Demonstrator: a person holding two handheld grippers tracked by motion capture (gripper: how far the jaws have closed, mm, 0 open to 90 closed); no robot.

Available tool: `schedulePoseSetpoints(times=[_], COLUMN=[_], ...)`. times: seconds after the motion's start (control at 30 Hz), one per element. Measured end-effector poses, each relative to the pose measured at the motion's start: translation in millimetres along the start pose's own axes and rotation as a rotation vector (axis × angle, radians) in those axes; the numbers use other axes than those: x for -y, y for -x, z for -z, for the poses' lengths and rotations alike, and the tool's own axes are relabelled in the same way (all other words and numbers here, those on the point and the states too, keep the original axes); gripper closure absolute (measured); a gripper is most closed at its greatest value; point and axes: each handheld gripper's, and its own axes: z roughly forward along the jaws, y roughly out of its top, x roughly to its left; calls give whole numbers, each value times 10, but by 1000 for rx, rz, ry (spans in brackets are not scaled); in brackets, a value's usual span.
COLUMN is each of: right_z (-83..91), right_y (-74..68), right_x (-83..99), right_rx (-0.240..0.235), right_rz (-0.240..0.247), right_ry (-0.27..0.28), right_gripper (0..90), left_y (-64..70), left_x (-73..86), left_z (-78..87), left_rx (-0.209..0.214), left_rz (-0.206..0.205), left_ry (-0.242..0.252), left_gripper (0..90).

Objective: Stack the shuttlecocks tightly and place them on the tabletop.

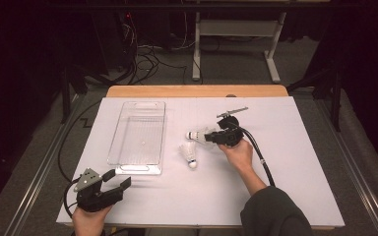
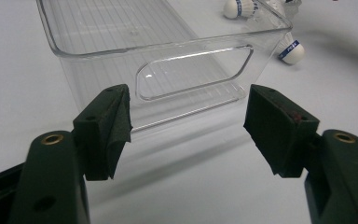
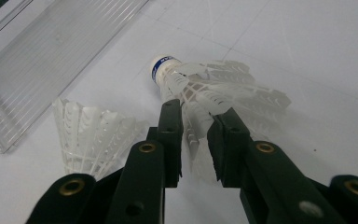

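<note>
Two white feather shuttlecocks lie right of a clear plastic bin (image 1: 138,135) on the white table sheet. My right gripper (image 1: 210,137) is shut on the feather skirt of the farther shuttlecock (image 1: 195,134), whose cork points left toward the bin. In the right gripper view the jaws (image 3: 196,135) pinch those feathers (image 3: 214,91). The second shuttlecock (image 1: 189,155) lies loose just in front, cork toward me, and its skirt (image 3: 91,130) sits left of the jaws. My left gripper (image 1: 116,182) is open near the bin's near end, facing its handle cut-out (image 2: 193,72); nothing sits between its jaws (image 2: 189,126).
The bin (image 3: 42,60) holds nothing. The white sheet (image 1: 285,162) covers most of the table, and a wooden edge (image 1: 197,91) shows at the far side. Beyond it stand a white desk frame (image 1: 236,29) and floor cables. A black cable (image 1: 258,152) trails from the right gripper.
</note>
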Motion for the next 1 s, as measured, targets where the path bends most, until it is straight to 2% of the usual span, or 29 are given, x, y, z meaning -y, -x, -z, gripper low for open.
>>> schedulePoseSetpoints(times=[0.2,1.0], right_z=[25,106], right_y=[-13,8], right_x=[5,71], right_rx=[18,14], right_rz=[21,0], right_ry=[-2,-2], right_gripper=[737,684], left_y=[5,11], left_x=[1,-1], left_z=[-2,-5], left_rx=[-2,2], left_rz=[-2,-4], left_ry=[-1,-3], left_gripper=[322,322])
